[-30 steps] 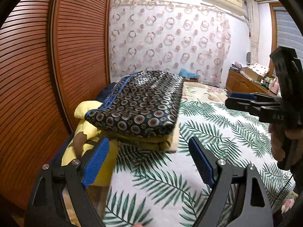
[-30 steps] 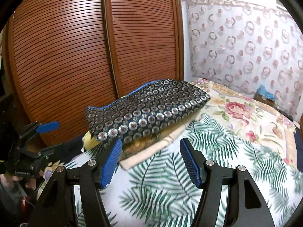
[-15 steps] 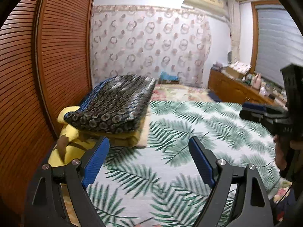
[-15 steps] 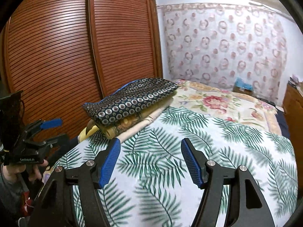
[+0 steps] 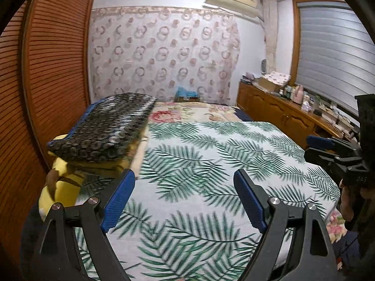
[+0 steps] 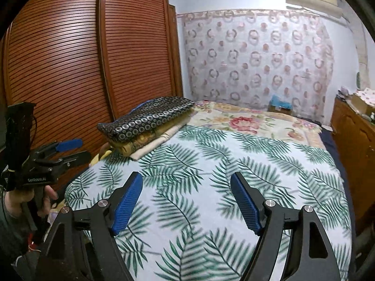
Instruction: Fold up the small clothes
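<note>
A folded dark garment with a ring pattern (image 5: 110,126) lies on top of a stack of folded clothes at the left edge of the bed; it also shows in the right wrist view (image 6: 150,117). Yellow and beige folded pieces (image 5: 68,175) lie under it. My left gripper (image 5: 184,196) is open and empty, held above the palm-leaf bedspread (image 5: 211,154), well back from the stack. My right gripper (image 6: 186,199) is open and empty above the same bedspread (image 6: 246,154). Each gripper shows in the other's view, the right one (image 5: 328,147) and the left one (image 6: 63,149).
A louvred wooden wardrobe (image 6: 93,58) stands close along the bed's left side. A wooden sideboard with clutter (image 5: 293,114) runs along the right. A patterned curtain (image 5: 164,53) hangs at the far wall. A floral quilt (image 6: 246,121) covers the far end of the bed.
Both grippers have drawn back and away from the stack of folded clothes, so the stack looks smaller and farther. Both stay open and empty.
</note>
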The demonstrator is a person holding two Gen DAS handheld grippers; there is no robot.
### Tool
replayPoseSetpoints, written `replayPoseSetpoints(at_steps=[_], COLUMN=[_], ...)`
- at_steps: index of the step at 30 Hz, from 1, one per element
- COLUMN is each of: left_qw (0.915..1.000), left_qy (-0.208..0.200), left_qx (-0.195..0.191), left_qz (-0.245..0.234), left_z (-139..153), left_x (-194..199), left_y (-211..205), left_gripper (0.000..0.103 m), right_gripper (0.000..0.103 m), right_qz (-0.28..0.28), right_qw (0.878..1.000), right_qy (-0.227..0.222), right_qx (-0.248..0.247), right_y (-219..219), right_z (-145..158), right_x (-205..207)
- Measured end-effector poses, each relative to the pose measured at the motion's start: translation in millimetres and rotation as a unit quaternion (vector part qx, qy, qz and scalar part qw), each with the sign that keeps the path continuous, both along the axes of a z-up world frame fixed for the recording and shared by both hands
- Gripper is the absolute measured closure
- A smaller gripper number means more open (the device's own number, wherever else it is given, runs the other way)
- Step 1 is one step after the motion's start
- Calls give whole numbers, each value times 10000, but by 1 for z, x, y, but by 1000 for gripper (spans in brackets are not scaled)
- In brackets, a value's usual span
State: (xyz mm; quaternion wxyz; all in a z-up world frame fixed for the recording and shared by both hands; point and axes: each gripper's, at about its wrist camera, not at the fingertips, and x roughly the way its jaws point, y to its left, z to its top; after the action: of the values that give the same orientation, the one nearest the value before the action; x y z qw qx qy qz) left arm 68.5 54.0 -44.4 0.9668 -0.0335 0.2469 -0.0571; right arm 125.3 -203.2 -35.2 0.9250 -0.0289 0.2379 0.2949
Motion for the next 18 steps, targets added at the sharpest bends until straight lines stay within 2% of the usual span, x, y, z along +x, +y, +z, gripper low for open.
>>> replayPoseSetpoints(at_steps=[7, 11, 18], left_qw=[9997, 9999, 9998], left_qy=[185, 71, 64], left_qx=[171, 132, 117], left_qz=[-17, -82, -110], left_z=[-1, 3, 15], left_x=[14, 17, 27], left_y=[-33, -47, -66], left_gripper=[17, 17, 17], right_gripper=[24, 23, 22], right_qz=[-403, -840, -1289], right_qw=[9992, 9965, 9917], right_qy=[-3, 21, 3], right_qx=[-3, -26, 3], right_y=[-32, -48, -66], right_z=[1, 3, 12], right_x=[-26, -35, -43])
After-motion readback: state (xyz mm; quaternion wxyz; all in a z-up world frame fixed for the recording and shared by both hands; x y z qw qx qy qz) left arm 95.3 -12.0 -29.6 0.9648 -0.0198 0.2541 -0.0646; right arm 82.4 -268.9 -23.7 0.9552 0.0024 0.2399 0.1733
